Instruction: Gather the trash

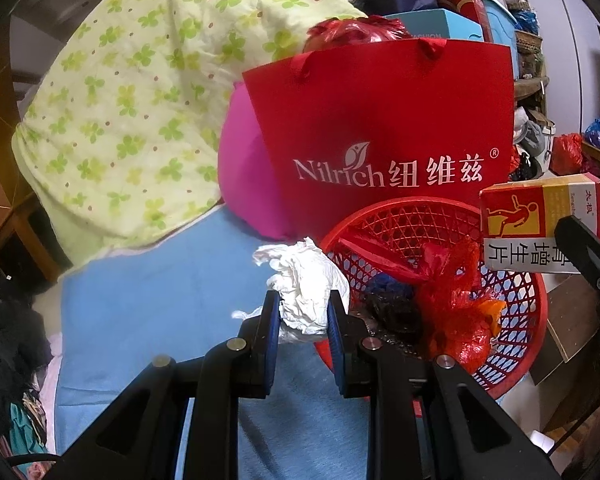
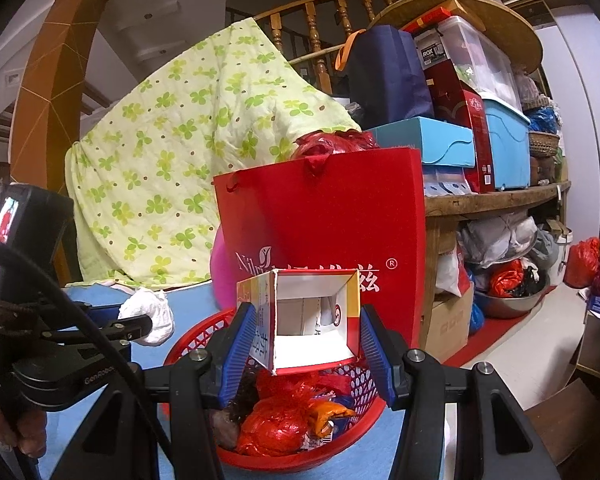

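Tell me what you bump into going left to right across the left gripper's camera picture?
Clover quilt → pink cushion → crumpled white tissue pinched in the left gripper → red mesh basket → small box held by the right gripper.

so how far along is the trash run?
Done: the red basket already holds red plastic bags and wrappers. In hand: left gripper pinches a crumpled tissue beside the rim; right gripper holds an empty carton above the basket. Left: drop both.

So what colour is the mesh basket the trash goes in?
Red basket, seen best in the left wrist view.
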`<state>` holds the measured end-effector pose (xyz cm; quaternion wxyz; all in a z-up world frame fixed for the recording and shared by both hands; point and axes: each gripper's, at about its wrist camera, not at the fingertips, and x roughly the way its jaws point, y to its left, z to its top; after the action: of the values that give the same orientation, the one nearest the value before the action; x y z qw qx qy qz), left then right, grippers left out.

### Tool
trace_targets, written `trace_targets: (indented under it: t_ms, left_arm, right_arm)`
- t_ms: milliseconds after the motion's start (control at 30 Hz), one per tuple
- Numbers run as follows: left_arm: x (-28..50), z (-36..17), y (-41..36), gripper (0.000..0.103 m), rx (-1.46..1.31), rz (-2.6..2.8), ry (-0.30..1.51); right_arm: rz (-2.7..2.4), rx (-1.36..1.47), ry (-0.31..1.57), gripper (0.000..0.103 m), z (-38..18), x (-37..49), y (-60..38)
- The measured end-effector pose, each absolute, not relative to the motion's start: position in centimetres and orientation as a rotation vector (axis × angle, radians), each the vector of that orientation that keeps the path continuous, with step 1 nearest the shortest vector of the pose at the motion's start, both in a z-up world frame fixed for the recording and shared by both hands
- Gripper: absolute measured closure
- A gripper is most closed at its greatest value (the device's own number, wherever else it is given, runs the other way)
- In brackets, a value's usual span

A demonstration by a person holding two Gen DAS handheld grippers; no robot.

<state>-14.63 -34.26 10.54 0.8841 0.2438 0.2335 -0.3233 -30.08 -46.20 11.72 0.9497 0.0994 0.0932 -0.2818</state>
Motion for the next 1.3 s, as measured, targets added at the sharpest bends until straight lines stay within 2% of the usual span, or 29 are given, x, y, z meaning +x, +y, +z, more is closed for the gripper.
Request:
trace_targets:
  t_ms: [600, 800, 833, 900, 933, 1000, 1033, 1300]
  left_arm:
    - [-12.2, 9.2, -36.1, 0.079, 0.494, -0.685, 0.532]
    - [-10.8, 8.3, -37.4, 0.074, 0.466, -0.716, 0.569]
    - [-10.6, 8.0, -37.6, 0.071, 0.461, -0.727, 0.580]
    - [-10.3, 7.5, -37.8, 0.051, 0.448, -0.751, 0.601]
    - [-10.3, 7.3, -37.8, 0.047, 0.442, -0.759, 0.610]
    - [-10.3, 7.0, -37.6, 0.046, 0.436, -0.772, 0.615]
    - [-10.5, 6.9, -37.5, 0.042, 0.438, -0.776, 0.612]
    - [-12.2, 9.1, -34.7, 0.023, 0.407, -0.768, 0.567]
  right_arm:
    - [-0.568, 0.191, 0.227, 0.047, 10.8, -27.0, -48.8]
    - [-0.560, 0.193, 0.276, 0.045, 9.8, -24.8, -50.6]
    - [-0.558, 0.194, 0.288, 0.045, 9.5, -24.5, -51.0]
    - [-0.550, 0.204, 0.327, 0.044, 8.8, -23.6, -51.7]
    - [-0.544, 0.212, 0.336, 0.043, 8.5, -23.4, -51.9]
    - [-0.525, 0.246, 0.354, 0.036, 7.8, -23.3, -52.7]
    - [-0.528, 0.259, 0.354, 0.034, 7.6, -23.5, -52.9]
    - [-0.545, 0.252, 0.313, 0.034, 9.1, -26.2, -50.8]
